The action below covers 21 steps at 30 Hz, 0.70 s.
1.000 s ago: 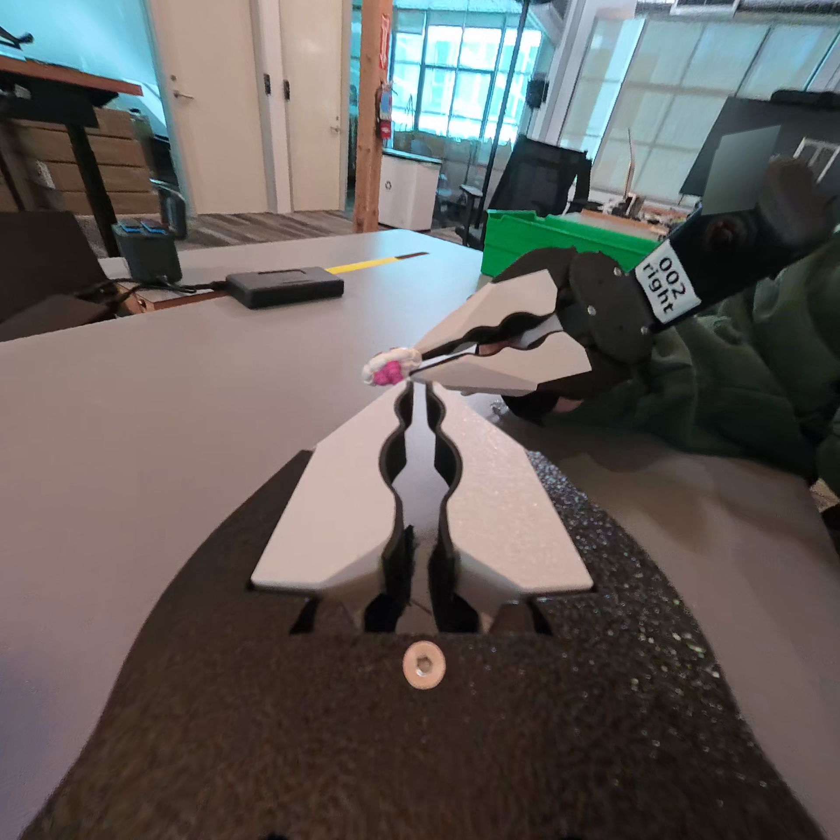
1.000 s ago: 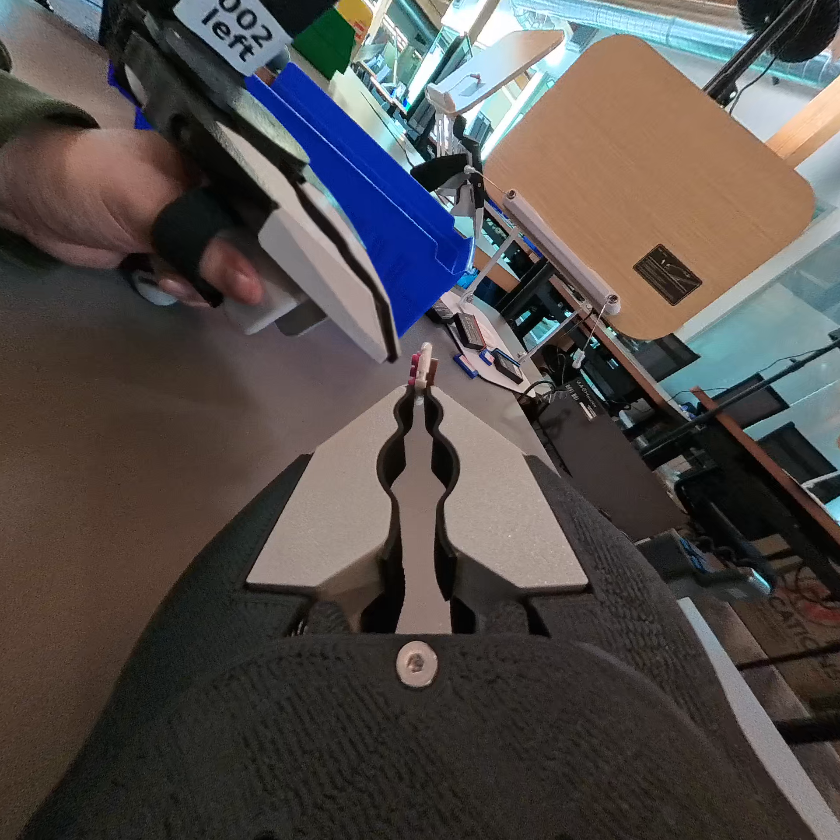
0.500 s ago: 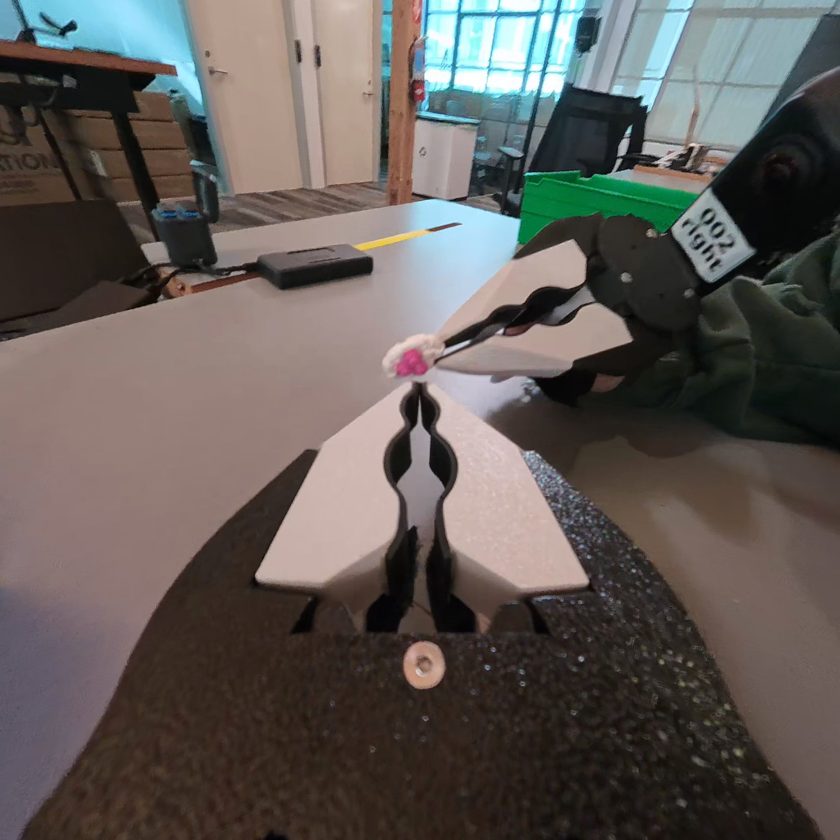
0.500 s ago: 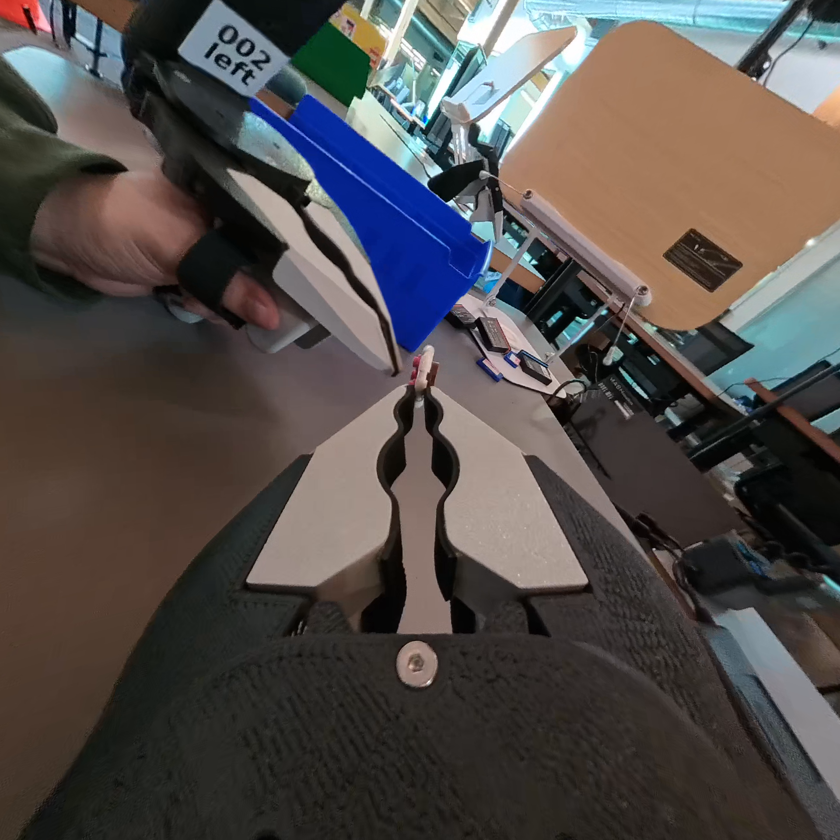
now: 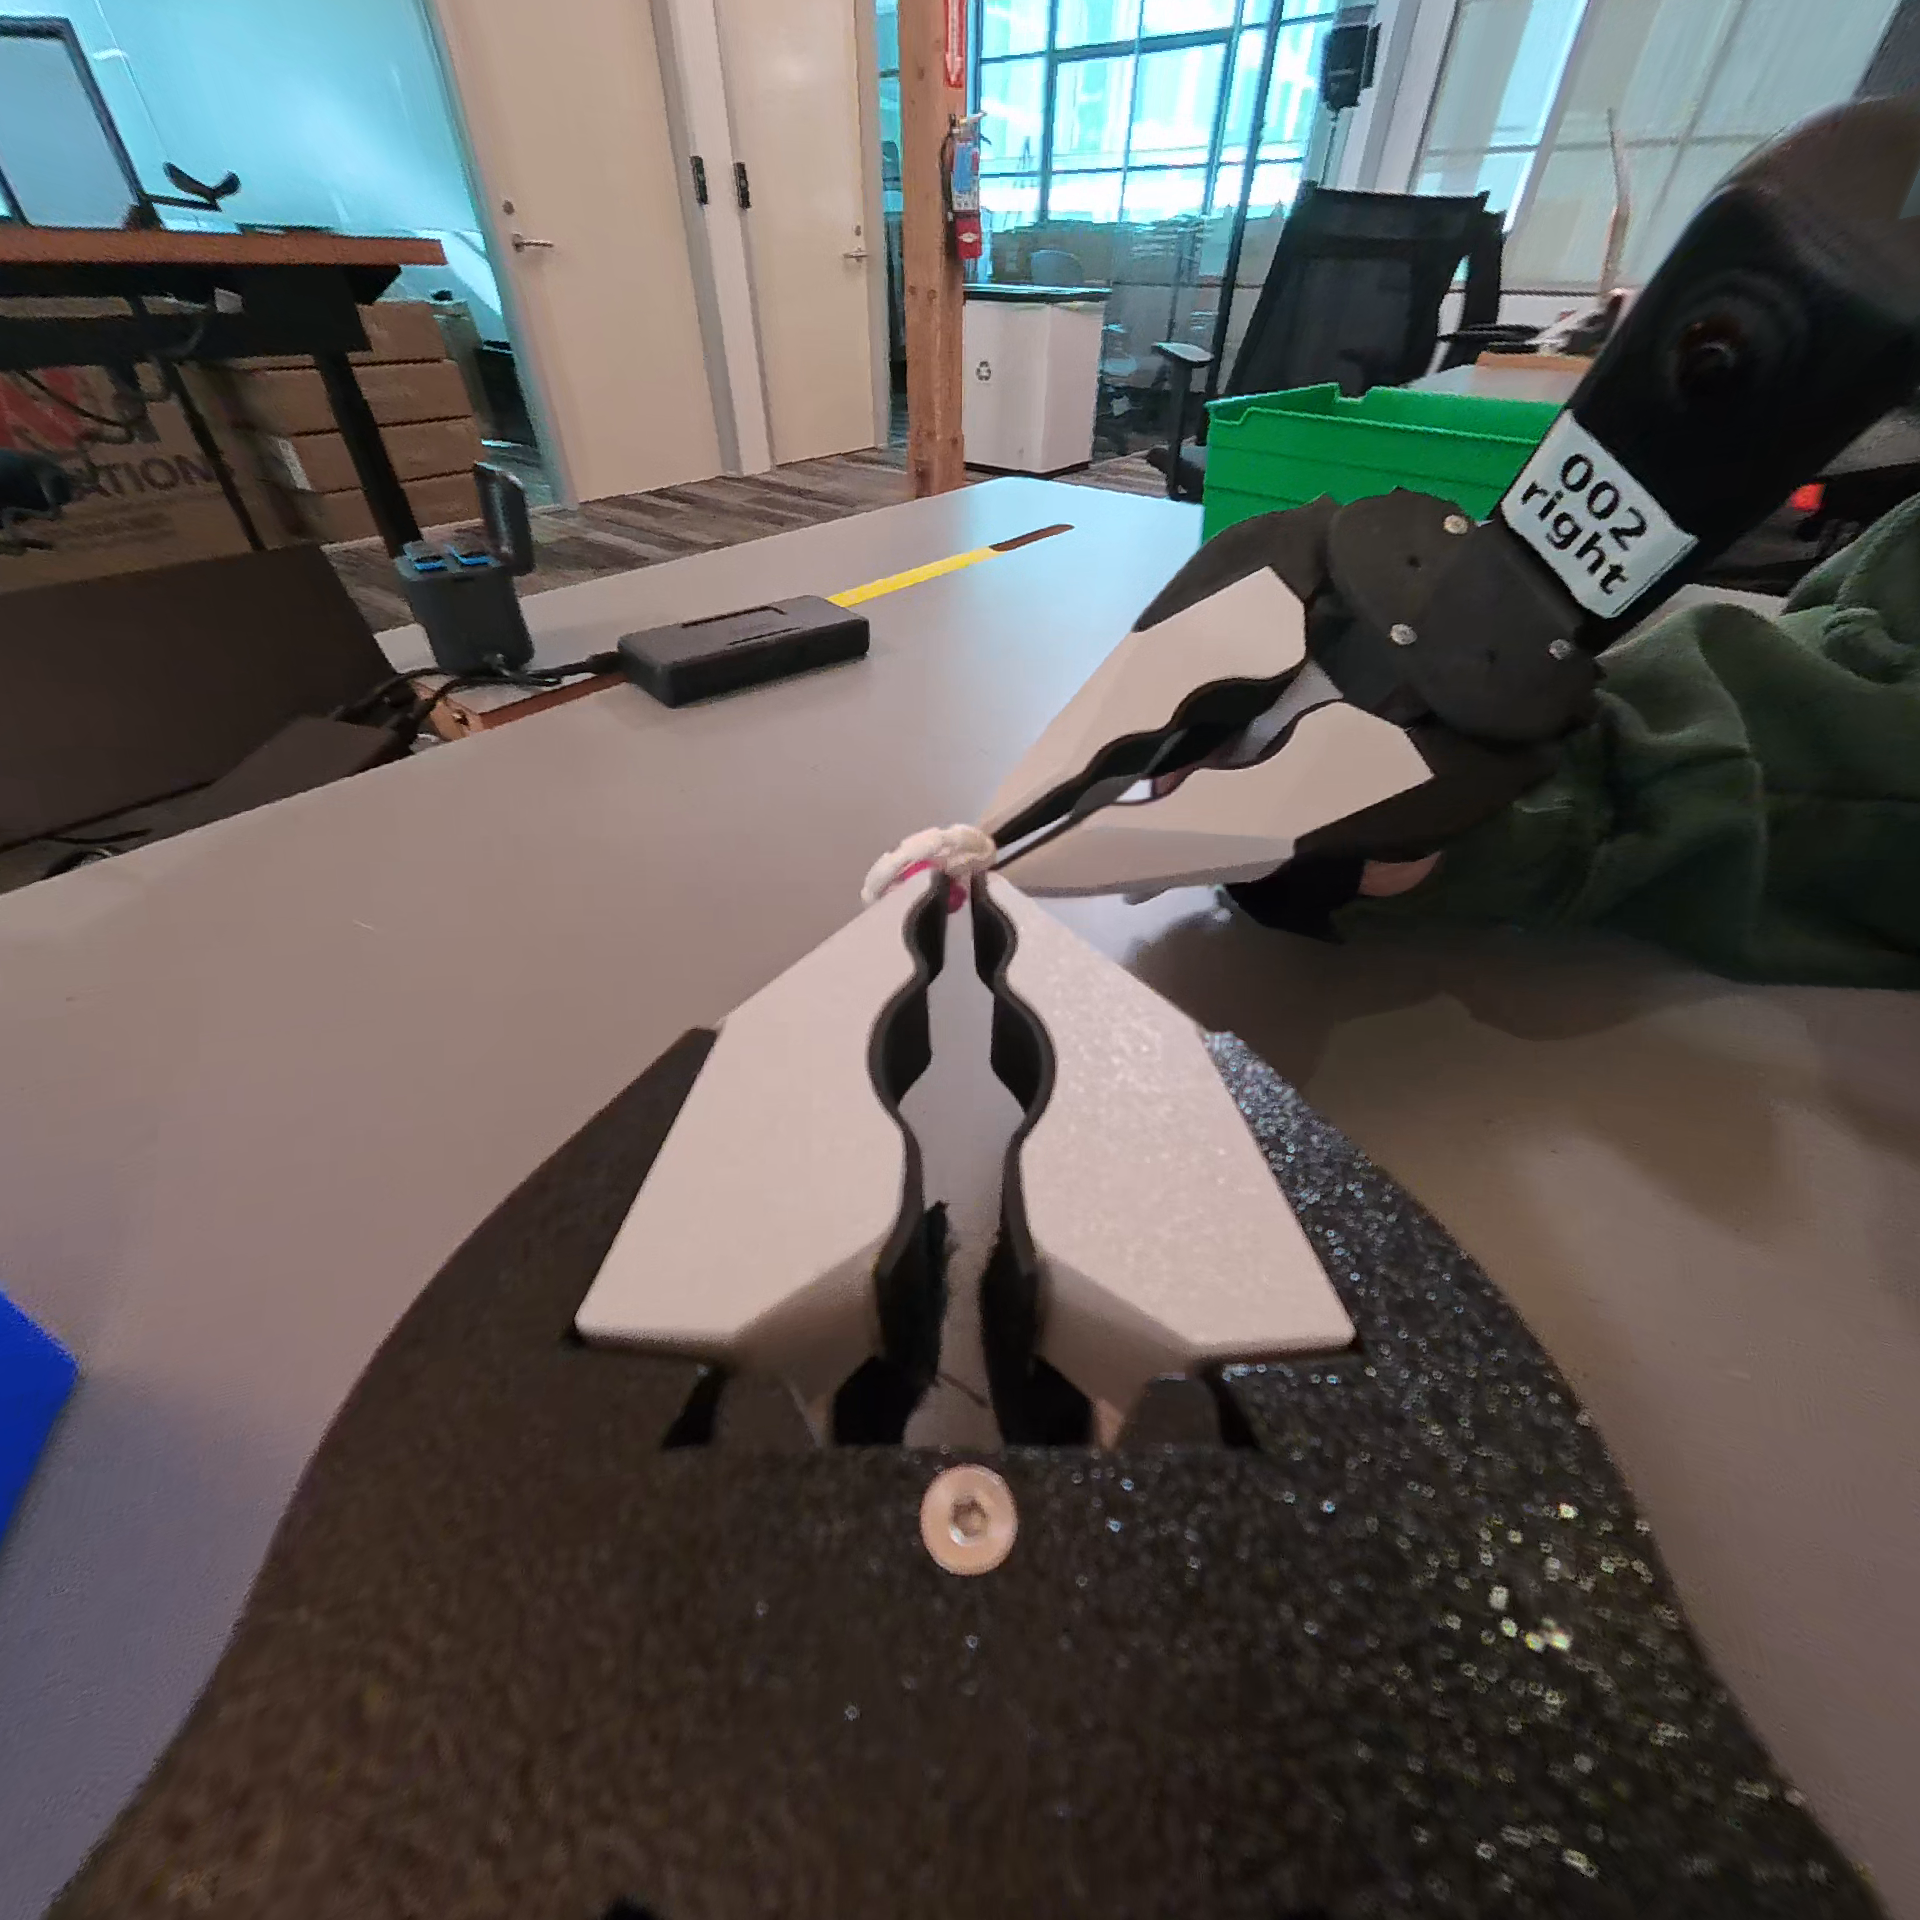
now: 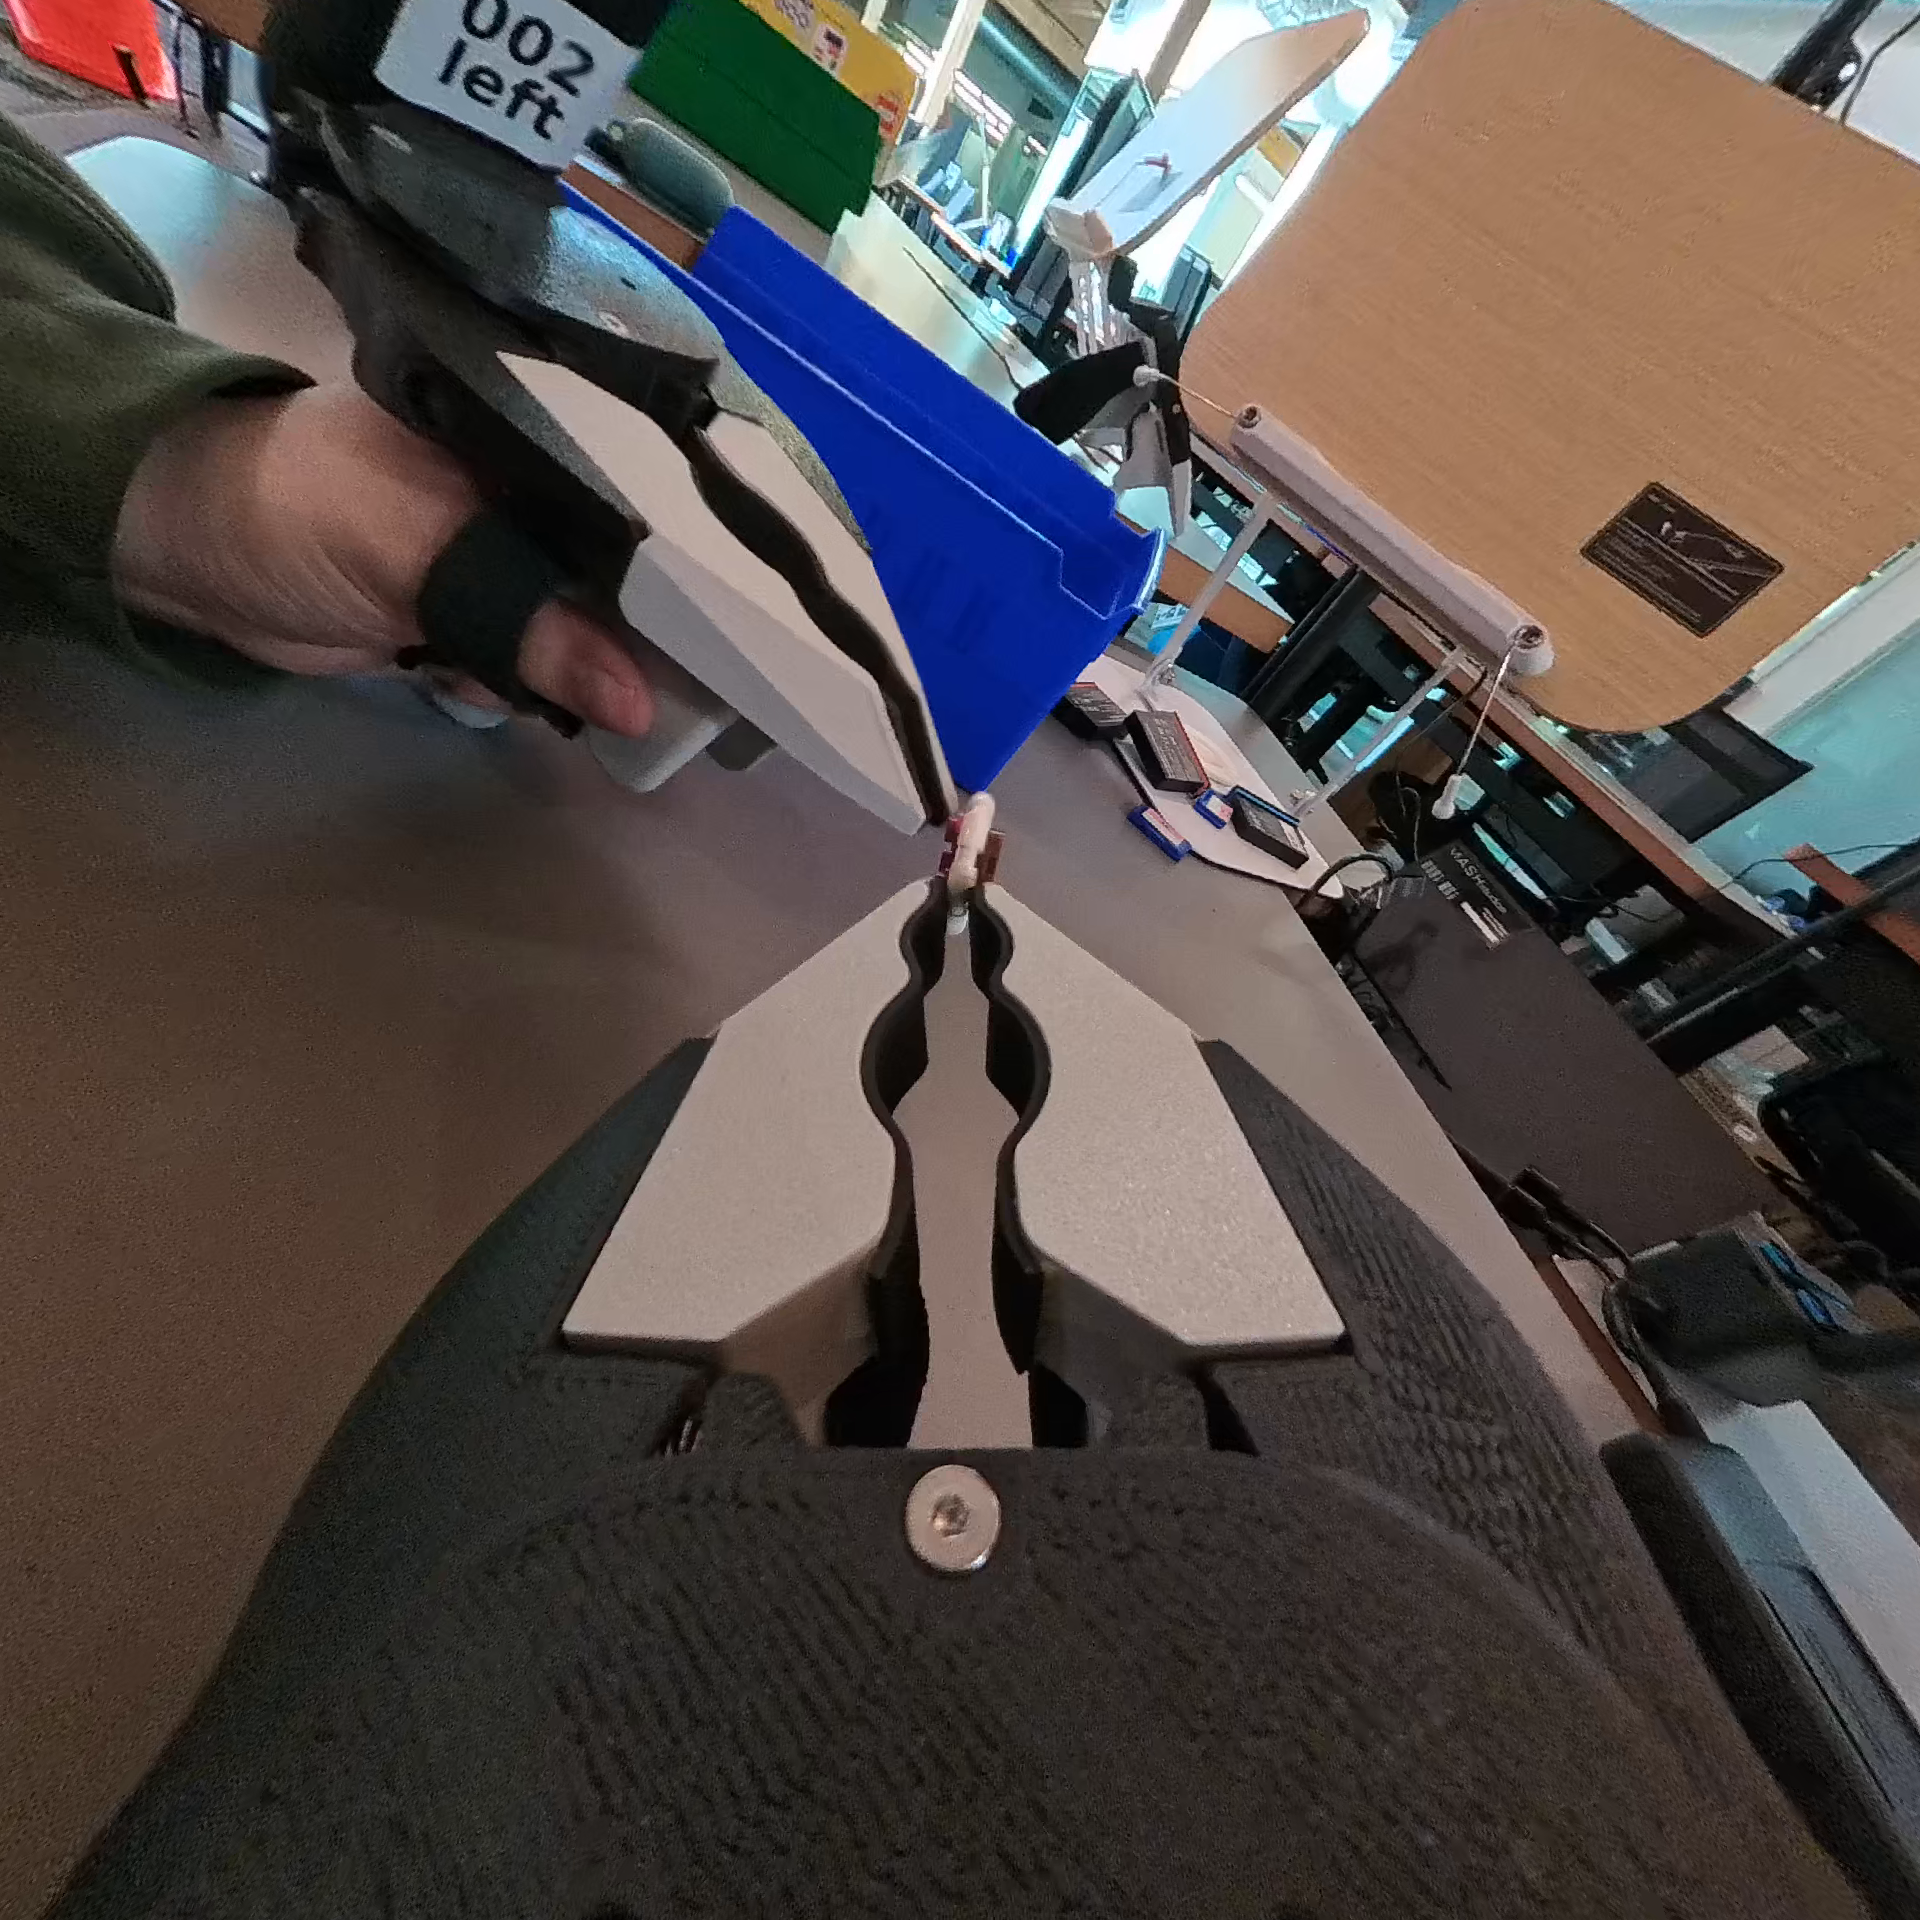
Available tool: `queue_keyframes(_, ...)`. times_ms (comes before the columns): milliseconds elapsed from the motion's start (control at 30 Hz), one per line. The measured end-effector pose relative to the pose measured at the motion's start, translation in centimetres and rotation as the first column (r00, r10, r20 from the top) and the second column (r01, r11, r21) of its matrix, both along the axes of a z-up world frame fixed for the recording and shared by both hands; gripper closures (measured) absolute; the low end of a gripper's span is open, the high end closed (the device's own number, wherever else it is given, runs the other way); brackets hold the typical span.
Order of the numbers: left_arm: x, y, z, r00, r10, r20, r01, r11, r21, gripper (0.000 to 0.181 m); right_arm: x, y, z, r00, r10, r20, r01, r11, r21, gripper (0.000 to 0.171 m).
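Note:
A small white loop-like piece with pink bits [image 5: 930, 862] hangs in the air above the grey table [image 5: 520, 935]. My right gripper [image 6: 961, 899] is shut on it; the piece [image 6: 971, 842] sticks out past its tips. The right gripper also shows in the left wrist view [image 5: 997, 857], coming in from the right. My left gripper [image 5: 951, 904] is shut, its tips pressed against the underside of the piece. A pink bit sits at the slit between them; I cannot tell if it is pinched. The left gripper shows in the right wrist view [image 6: 935, 816], held by a hand [image 6: 312, 561].
A green bin [image 5: 1351, 447] stands on the table behind the right gripper. A blue bin [image 6: 935, 520] stands behind the left gripper. A flat black box [image 5: 743, 649] and a dark charger block [image 5: 462, 613] with cables lie at the far left edge. A green sleeve [image 5: 1714, 810] rests at the right. The grippers are tip to tip, or close to it.
The two grippers have come together: the left gripper's tips, which were a little short of the piece, now touch it. The right gripper still holds the piece.

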State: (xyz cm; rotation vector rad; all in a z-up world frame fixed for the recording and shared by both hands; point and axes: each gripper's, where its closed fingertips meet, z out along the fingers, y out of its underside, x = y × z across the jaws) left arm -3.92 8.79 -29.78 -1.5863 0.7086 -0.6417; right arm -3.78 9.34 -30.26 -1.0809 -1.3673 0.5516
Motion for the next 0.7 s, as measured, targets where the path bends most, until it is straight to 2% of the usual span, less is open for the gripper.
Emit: queue_keyframes(700,-0.5,0.5,-0.2,0.999,0.031,0.015,-0.031,0.999,-0.022,0.172,-0.4,-1.2,-0.7,0.997,0.069,0.039,-0.069,0.998,0.008,0.169)
